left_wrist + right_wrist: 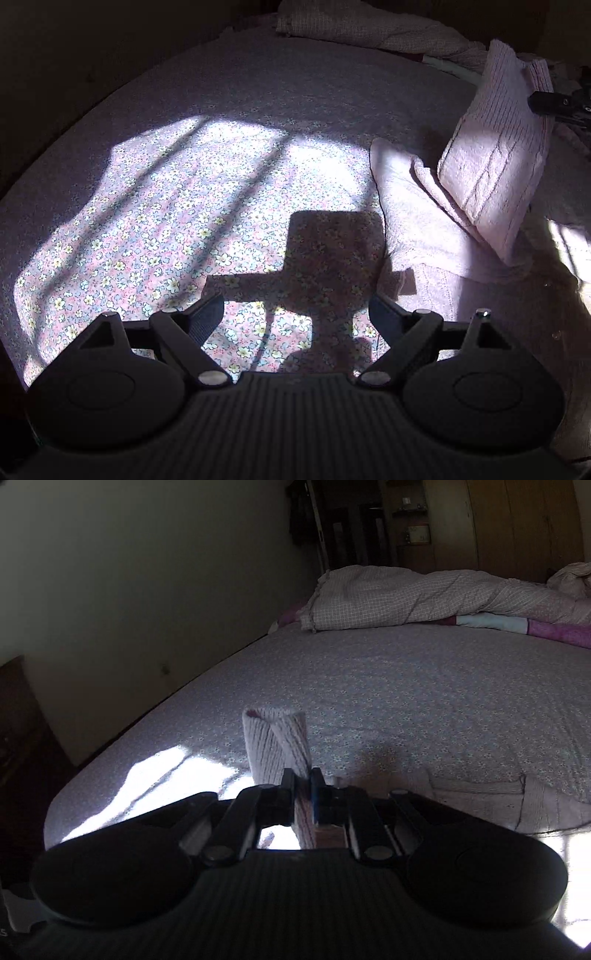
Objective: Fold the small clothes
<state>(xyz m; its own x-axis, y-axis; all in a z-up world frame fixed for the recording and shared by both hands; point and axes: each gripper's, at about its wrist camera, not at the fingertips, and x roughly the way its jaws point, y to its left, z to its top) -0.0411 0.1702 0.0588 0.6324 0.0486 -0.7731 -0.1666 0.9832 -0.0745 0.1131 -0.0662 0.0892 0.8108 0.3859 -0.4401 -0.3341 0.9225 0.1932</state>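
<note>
A pale pink knitted garment [443, 236] lies on the floral bedsheet [155, 206] at the right of the left wrist view. One part of it [495, 147] is lifted upright, pinched at its top by my right gripper [535, 101]. In the right wrist view my right gripper [303, 775] is shut on that ribbed pink fabric [275, 742], which sticks up between the jaws; the rest of the garment [498, 797] lies to the right. My left gripper [295, 310] is open and empty, hovering above the sheet just left of the garment.
A crumpled checked blanket [406, 594] lies along the far end of the bed. A wall [147, 590] runs along the bed's left edge. Wardrobes [517, 524] stand in the background. Bright sunlight patches fall on the sheet.
</note>
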